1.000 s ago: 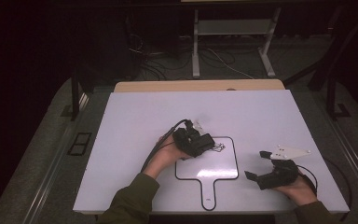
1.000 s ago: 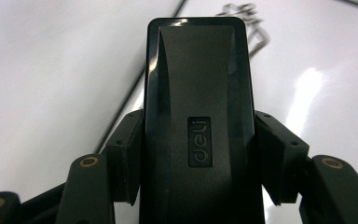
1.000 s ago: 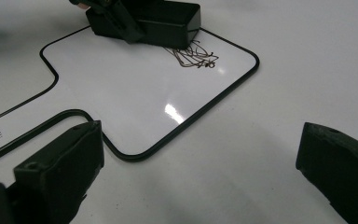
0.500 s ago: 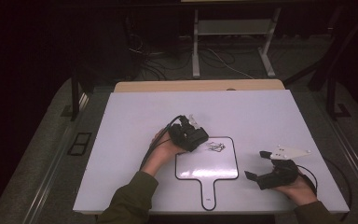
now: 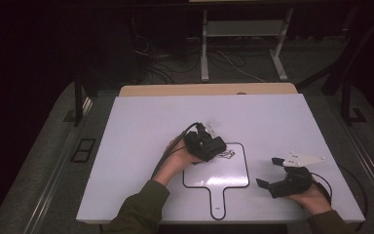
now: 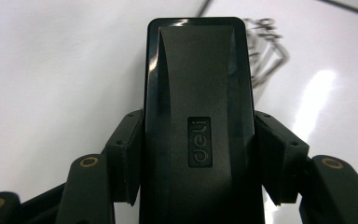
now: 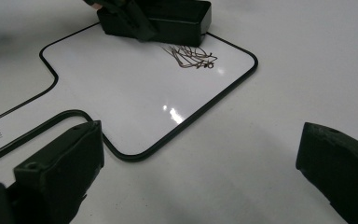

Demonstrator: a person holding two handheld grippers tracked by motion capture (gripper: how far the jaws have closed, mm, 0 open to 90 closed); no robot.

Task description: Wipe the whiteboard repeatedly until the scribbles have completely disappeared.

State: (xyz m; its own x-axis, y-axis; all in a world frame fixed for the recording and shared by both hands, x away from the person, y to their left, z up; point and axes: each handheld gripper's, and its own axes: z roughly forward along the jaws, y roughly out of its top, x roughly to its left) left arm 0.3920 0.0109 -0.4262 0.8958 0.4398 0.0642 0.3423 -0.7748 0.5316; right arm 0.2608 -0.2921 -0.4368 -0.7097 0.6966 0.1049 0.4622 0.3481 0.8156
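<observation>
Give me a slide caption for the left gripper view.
Left claw shut on a black Deli whiteboard eraser, poised beside brown scribbles on the small whiteboard.

White surface (image 5: 141, 131) under both hand-held grippers, with a tan board edge (image 5: 207, 89) along its far side, well beyond them. Past that, on the dark floor (image 5: 44, 151), a pale metal stand (image 5: 243, 29) with two legs and a tangle of cables (image 5: 160, 63). Dark frame posts (image 5: 79, 97) flank the surface.
</observation>
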